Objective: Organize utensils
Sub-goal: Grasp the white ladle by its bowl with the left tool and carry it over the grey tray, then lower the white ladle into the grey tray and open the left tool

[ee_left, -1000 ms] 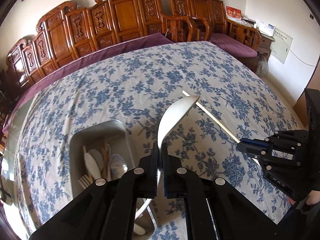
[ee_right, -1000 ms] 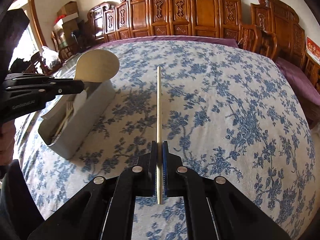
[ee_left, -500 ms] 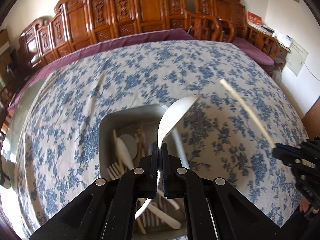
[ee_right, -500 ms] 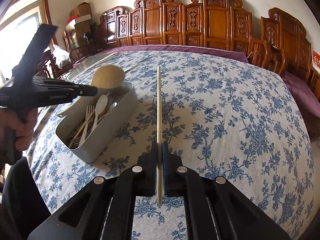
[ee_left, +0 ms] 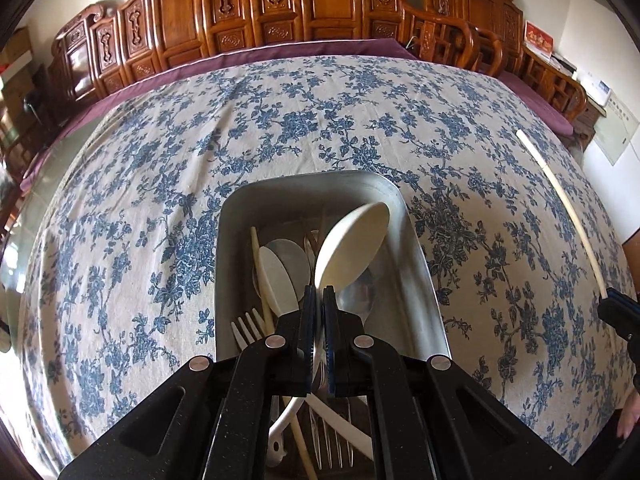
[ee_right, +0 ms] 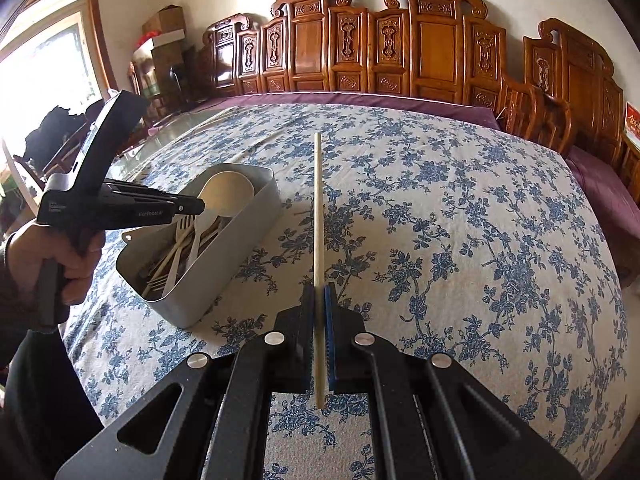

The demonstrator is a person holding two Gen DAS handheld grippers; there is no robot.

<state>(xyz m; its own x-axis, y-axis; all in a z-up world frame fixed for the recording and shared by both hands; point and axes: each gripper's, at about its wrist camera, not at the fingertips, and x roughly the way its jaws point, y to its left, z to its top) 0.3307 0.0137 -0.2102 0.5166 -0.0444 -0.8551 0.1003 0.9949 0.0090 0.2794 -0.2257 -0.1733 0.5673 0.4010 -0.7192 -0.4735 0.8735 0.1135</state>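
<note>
My left gripper (ee_left: pixel 319 294) is shut on a large cream spoon (ee_left: pixel 352 248) and holds it above the grey metal tray (ee_left: pixel 424 264). The tray holds several cream and metal spoons, forks and a chopstick. In the right wrist view the left gripper (ee_right: pixel 200 206) holds the spoon (ee_right: pixel 226 198) over the tray (ee_right: pixel 240 240). My right gripper (ee_right: pixel 319 294) is shut on a pale chopstick (ee_right: pixel 318 216) and holds it above the cloth, to the right of the tray. The chopstick (ee_left: pixel 560 208) also shows at the right edge of the left wrist view.
The table is covered with a blue floral cloth (ee_right: pixel 460 232). Carved wooden chairs (ee_right: pixel 400 48) line the far side and the right side (ee_left: pixel 532 72). A window (ee_right: pixel 36 76) and boxes stand at the far left.
My left gripper has carried the spoon left and down until it is over the tray. My right gripper keeps the chopstick and has drifted a little right of the tray.
</note>
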